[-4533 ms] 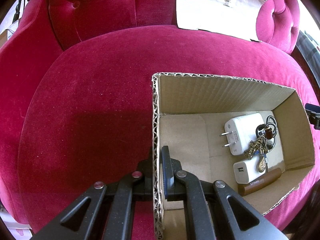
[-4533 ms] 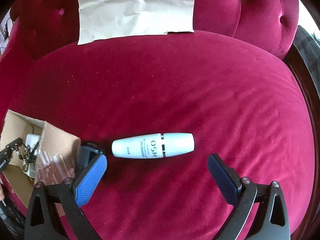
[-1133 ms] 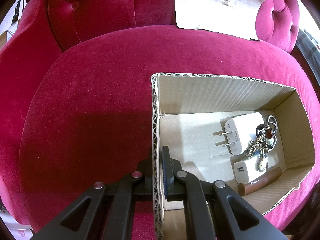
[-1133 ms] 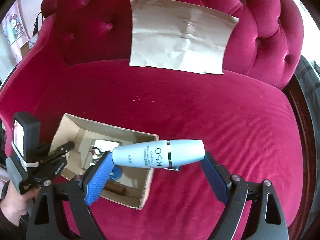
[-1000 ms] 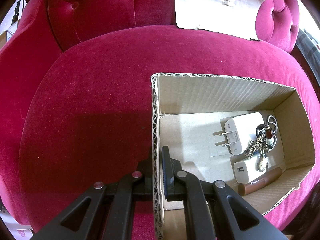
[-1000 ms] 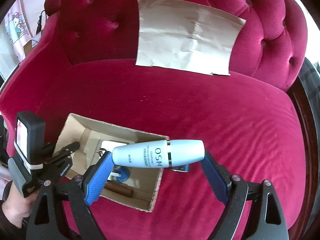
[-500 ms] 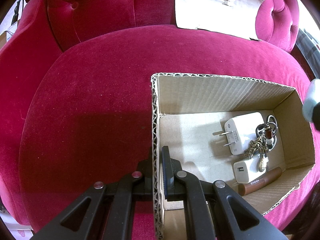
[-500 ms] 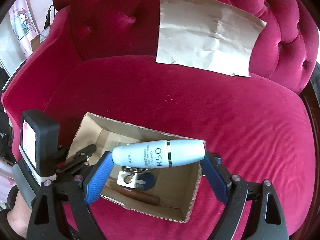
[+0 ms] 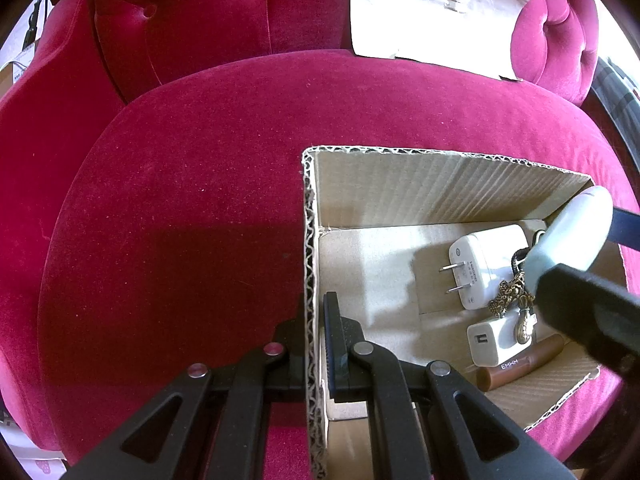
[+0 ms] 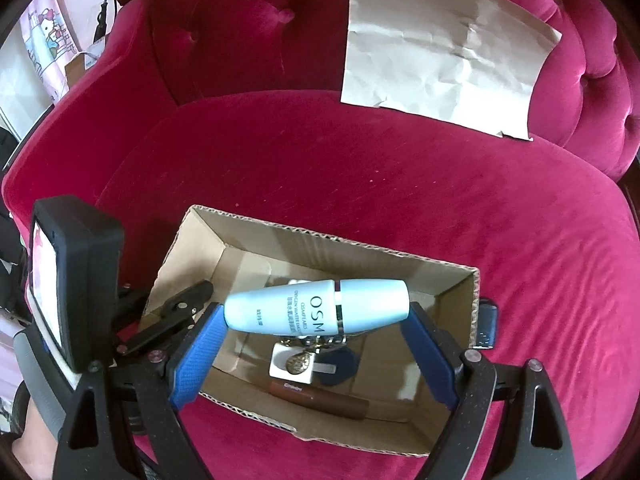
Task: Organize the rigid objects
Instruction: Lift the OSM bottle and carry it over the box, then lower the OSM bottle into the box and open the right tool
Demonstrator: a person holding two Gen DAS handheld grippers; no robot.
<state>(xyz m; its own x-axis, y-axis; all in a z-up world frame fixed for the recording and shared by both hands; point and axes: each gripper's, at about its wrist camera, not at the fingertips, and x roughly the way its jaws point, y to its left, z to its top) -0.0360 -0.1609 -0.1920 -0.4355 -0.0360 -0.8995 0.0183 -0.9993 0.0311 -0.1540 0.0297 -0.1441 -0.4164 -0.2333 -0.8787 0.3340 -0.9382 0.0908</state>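
Note:
An open cardboard box (image 9: 440, 196) sits on the red velvet seat. My left gripper (image 9: 314, 308) is shut on the box's left wall (image 9: 308, 240), one finger inside and one outside. My right gripper (image 10: 316, 314) is shut on a pale blue OSM bottle (image 10: 280, 308), held lengthwise between the blue pads, hovering over the box (image 10: 360, 248). In the left wrist view the bottle (image 9: 572, 232) hangs over the box's right end. Inside lie a pronged white charger (image 9: 480, 264), a small white USB charger (image 9: 492, 338), a keychain (image 9: 516, 300) and a brown tube (image 9: 524, 364).
A crumpled sheet of brown paper (image 10: 440, 52) leans on the tufted backrest. The seat cushion (image 10: 360, 168) spreads wide behind and right of the box. A small dark object (image 10: 486, 326) lies against the box's right wall. A hand (image 10: 28, 440) holds the left gripper's handle.
My right gripper carried the bottle leftward and down until it hangs over the box, and the bottle has come into the left wrist view. The left gripper and box stayed put.

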